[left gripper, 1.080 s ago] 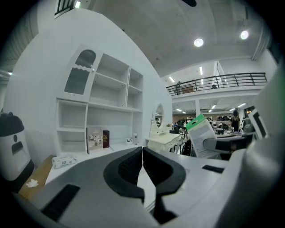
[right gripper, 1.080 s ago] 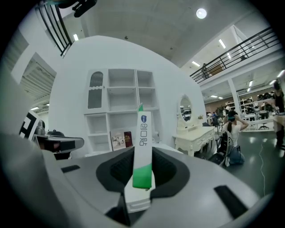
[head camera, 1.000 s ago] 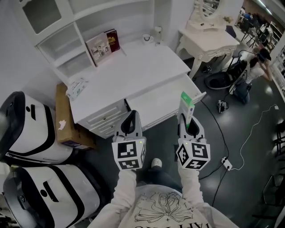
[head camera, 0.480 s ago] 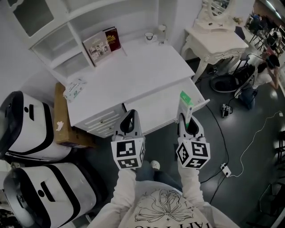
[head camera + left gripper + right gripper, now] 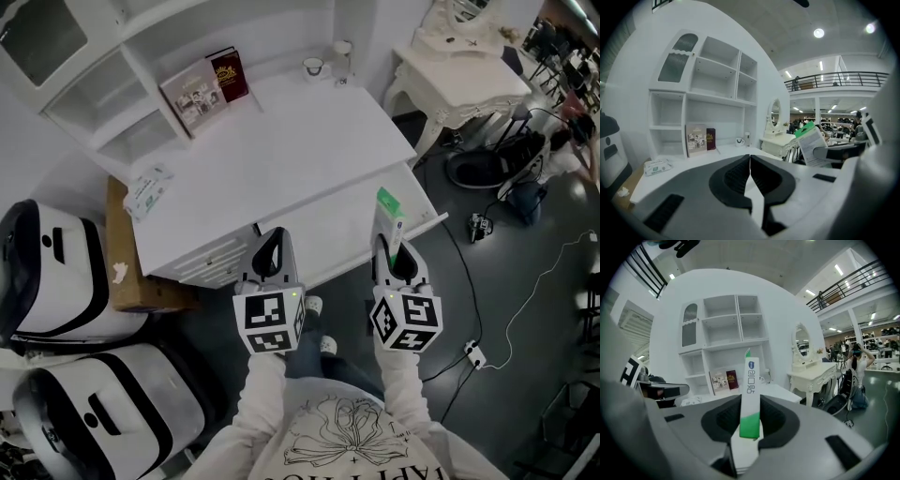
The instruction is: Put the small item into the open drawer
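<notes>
The small item is a slim white and green packet (image 5: 387,216), standing upright between the jaws of my right gripper (image 5: 394,251). In the right gripper view the packet (image 5: 751,385) is pinched in that gripper (image 5: 750,401). It hangs over the front right part of the open drawer (image 5: 323,220) of the white desk (image 5: 281,150). My left gripper (image 5: 273,246) is shut and empty above the drawer's front left edge. Its jaws meet in the left gripper view (image 5: 750,157), where the packet (image 5: 811,145) shows at the right.
Two books (image 5: 206,86), a cup (image 5: 314,66) and a tissue pack (image 5: 145,187) lie on the desk. A cardboard box (image 5: 127,272) and white rounded machines (image 5: 47,272) stand at the left. A dressing table (image 5: 469,75) and floor cables (image 5: 506,319) are on the right.
The desk and drawer have slid slightly nearer under both grippers as the person moved in. Both grippers keep their pose, and the packet stays held.
</notes>
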The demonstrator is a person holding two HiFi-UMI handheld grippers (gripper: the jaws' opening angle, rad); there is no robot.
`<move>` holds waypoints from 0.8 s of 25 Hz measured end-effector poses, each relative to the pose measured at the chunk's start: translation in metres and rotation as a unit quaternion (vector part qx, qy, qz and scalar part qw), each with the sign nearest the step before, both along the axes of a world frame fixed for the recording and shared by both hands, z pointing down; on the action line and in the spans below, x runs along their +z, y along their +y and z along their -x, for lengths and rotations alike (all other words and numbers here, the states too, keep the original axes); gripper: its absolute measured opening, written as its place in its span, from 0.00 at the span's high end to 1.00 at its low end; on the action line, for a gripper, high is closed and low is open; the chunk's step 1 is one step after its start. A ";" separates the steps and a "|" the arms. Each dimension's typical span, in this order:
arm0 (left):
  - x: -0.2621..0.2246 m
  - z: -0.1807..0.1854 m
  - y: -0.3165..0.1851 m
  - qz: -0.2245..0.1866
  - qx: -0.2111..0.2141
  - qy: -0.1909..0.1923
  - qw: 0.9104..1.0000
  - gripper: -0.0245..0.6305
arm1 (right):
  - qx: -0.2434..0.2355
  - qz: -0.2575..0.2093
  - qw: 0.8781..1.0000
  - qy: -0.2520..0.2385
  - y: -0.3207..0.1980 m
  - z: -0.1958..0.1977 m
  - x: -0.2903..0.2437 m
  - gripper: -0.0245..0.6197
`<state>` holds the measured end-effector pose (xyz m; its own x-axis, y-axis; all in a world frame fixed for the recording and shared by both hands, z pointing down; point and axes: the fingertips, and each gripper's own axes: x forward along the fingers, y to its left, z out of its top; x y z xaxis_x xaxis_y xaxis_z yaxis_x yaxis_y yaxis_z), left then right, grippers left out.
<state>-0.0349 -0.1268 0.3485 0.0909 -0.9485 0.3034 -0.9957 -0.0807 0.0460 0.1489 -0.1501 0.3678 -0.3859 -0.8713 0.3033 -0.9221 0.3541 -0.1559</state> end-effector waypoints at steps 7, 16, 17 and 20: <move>0.018 0.004 -0.042 0.019 0.017 0.000 1.000 0.95 | 0.007 0.022 1.000 0.005 -0.043 0.008 0.021 0.82; 0.059 0.023 -0.076 0.061 0.016 0.006 0.998 0.95 | -0.003 0.064 0.998 0.016 -0.076 0.030 0.062 0.82; 0.064 0.024 -0.079 0.066 0.015 0.007 0.998 0.95 | -0.004 0.069 0.997 0.017 -0.078 0.033 0.067 0.82; 0.076 0.027 -0.087 0.079 0.015 0.011 0.997 0.95 | -0.010 0.084 0.996 0.023 -0.085 0.038 0.082 0.82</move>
<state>-0.0617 -0.2143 0.4250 0.1261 -0.8861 0.4459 -0.9916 -0.1002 0.0815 0.1111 -0.2352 0.4496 -0.3849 -0.7992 0.4617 -0.9227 0.3450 -0.1720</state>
